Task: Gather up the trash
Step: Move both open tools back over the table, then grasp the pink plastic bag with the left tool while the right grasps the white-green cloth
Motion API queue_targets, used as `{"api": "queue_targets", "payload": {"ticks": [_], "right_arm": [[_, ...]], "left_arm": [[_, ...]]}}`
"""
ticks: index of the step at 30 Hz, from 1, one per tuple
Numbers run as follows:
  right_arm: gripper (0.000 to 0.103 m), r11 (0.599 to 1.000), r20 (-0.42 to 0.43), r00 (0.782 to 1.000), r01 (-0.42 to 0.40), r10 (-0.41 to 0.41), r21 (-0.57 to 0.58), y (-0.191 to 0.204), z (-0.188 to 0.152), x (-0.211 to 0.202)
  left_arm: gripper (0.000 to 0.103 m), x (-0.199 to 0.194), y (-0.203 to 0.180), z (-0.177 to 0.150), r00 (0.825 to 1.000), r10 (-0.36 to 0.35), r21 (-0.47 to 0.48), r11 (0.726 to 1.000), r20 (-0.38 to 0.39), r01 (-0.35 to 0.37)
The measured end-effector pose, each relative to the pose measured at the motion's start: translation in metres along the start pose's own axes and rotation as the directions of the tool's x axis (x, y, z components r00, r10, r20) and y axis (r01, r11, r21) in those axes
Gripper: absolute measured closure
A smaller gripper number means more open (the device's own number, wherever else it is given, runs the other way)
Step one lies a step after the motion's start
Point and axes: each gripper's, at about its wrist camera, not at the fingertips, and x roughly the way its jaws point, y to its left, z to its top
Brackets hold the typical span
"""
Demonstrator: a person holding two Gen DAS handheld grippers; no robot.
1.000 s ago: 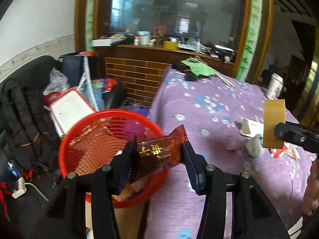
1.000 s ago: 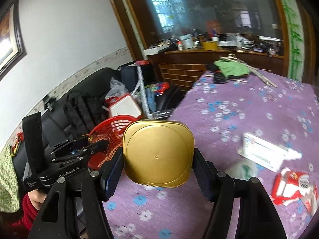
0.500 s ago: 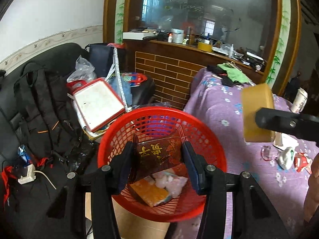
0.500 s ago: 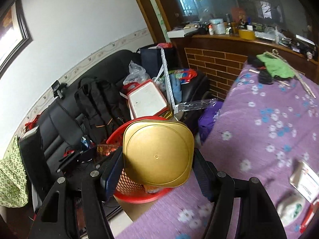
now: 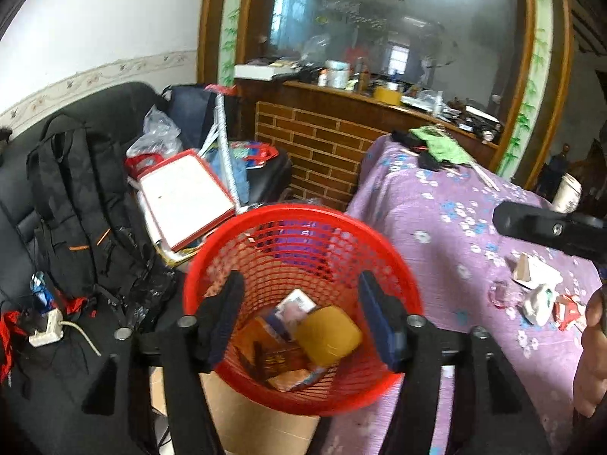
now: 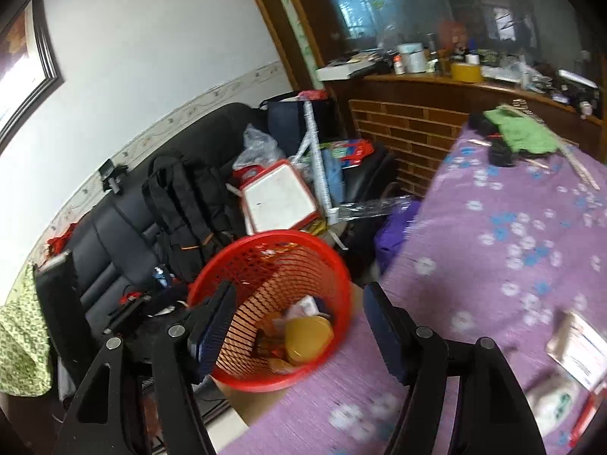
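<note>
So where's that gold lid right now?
The gold lid lies inside the red basket, on top of the wrappers, just off the purple table's left edge; both wrist views show it between open fingers.

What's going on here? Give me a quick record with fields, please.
left gripper: open, empty, above basket
right gripper: open, empty
red basket: beside the table, on a cardboard box
in basket: gold lid, dark red wrapper, other scraps
purple tablecloth: crumpled litter lies uncollected
</note>
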Motion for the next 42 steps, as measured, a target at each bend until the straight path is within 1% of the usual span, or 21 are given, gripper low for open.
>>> {"api": "queue_targets", "payload": {"ticks": [3,4,6,11,13,16,20,24,27,29,31,34,36,37,38,40,41,42], "right_arm": [[0.029,0.999,0.016,0.999,0.033,-0.033,0.001,-0.012,-0.018,-0.021],[0.029,0.998,0.021,0.998,0.063,-0.063,0.0,-0.016,-0.025,-0.029],[0.029,0.996,0.031,0.996,0.082,-0.083,0.021,-0.028,-0.042,-0.045],[0.029,0.989,0.045,0.989,0.137,-0.139,0.056,-0.059,-0.074,-0.083],[0.029,0.98,0.057,0.98,0.186,-0.19,0.074,-0.072,-0.085,-0.1],[0.029,0.968,0.084,0.971,0.214,-0.226,0.127,-0.092,-0.103,-0.126],[0.029,0.943,0.095,0.95,0.276,-0.297,0.187,-0.123,-0.125,-0.156],[0.029,0.903,0.094,0.929,0.318,-0.357,0.29,-0.163,-0.144,-0.185],[0.029,0.873,0.092,0.921,0.323,-0.38,0.366,-0.19,-0.156,-0.203],[0.029,0.851,0.097,0.916,0.318,-0.39,0.417,-0.206,-0.163,-0.215],[0.029,0.839,0.103,0.913,0.313,-0.395,0.446,-0.215,-0.168,-0.223],[0.029,0.837,0.11,0.913,0.307,-0.394,0.453,-0.218,-0.173,-0.229],[0.029,0.838,0.11,0.912,0.308,-0.394,0.45,-0.219,-0.177,-0.231],[0.029,0.839,0.109,0.914,0.306,-0.391,0.45,-0.22,-0.178,-0.232],[0.029,0.841,0.108,0.916,0.301,-0.386,0.45,-0.22,-0.179,-0.231],[0.029,0.843,0.108,0.921,0.29,-0.374,0.452,-0.221,-0.178,-0.228],[0.029,0.844,0.108,0.922,0.286,-0.371,0.453,-0.221,-0.178,-0.228],[0.029,0.846,0.11,0.924,0.281,-0.366,0.453,-0.221,-0.177,-0.227]], "left_arm": [[0.034,-0.01,-0.029,-0.005,0.999,-0.025,0.054,0.998,0.022,0.024],[0.034,-0.012,-0.039,-0.007,0.999,-0.037,0.069,0.997,0.021,0.035],[0.033,-0.014,-0.056,-0.01,0.998,-0.064,0.095,0.994,0.014,0.062],[0.033,-0.012,-0.106,-0.024,0.993,-0.118,0.162,0.979,-0.027,0.12],[0.033,-0.01,-0.124,-0.03,0.989,-0.14,0.182,0.972,-0.05,0.147],[0.033,-0.006,-0.15,-0.04,0.983,-0.163,0.211,0.961,-0.086,0.178],[0.033,-0.003,-0.183,-0.049,0.975,-0.182,0.26,0.943,-0.124,0.209],[0.032,-0.001,-0.216,-0.055,0.967,-0.198,0.315,0.918,-0.159,0.24],[0.029,0.004,-0.238,-0.056,0.957,-0.212,0.343,0.9,-0.197,0.27],[0.028,0.008,-0.255,-0.056,0.953,-0.216,0.362,0.889,-0.212,0.282],[0.028,0.014,-0.27,-0.054,0.95,-0.222,0.385,0.875,-0.22,0.294],[0.028,0.031,-0.277,-0.051,0.952,-0.189,0.4,0.874,-0.241,0.275],[0.028,0.044,-0.273,-0.044,0.956,-0.164,0.377,0.892,-0.243,0.248],[0.028,0.05,-0.269,-0.04,0.956,-0.158,0.358,0.902,-0.248,0.242],[0.028,0.056,-0.266,-0.036,0.952,-0.169,0.337,0.907,-0.255,0.251],[0.032,0.066,-0.263,-0.031,0.95,-0.168,0.311,0.917,-0.264,0.249],[0.035,0.071,-0.264,-0.03,0.948,-0.169,0.308,0.918,-0.27,0.251],[0.04,0.076,-0.265,-0.03,0.945,-0.173,0.306,0.916,-0.276,0.257]]}}
